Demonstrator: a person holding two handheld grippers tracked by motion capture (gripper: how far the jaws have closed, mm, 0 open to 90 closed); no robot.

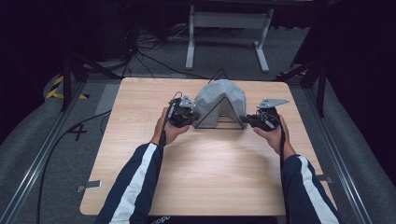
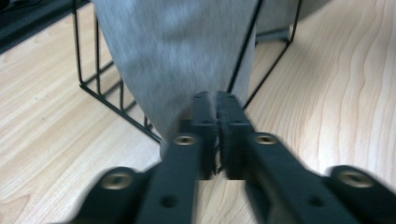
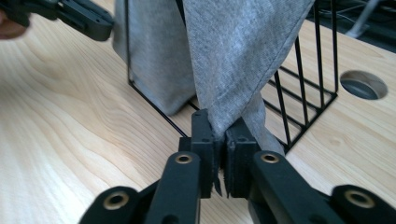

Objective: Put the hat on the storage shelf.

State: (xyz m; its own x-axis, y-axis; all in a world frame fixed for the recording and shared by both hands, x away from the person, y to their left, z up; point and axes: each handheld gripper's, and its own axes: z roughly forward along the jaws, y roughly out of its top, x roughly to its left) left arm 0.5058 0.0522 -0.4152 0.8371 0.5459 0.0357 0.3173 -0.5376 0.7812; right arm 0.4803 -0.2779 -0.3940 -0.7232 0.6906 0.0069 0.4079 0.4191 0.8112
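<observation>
A grey cloth hangs draped over a black wire rack with a triangular end, standing at the middle back of the wooden table. My left gripper is at the rack's left foot. In the left gripper view its jaws are shut on the lower edge of the grey cloth. My right gripper is at the rack's right foot. In the right gripper view its jaws are shut on a hanging corner of the cloth, in front of the rack's wires.
A round hole is cut in the tabletop beyond the rack. The other gripper appears at the top left of the right gripper view. Behind the table stands a white metal frame, with cables on the floor.
</observation>
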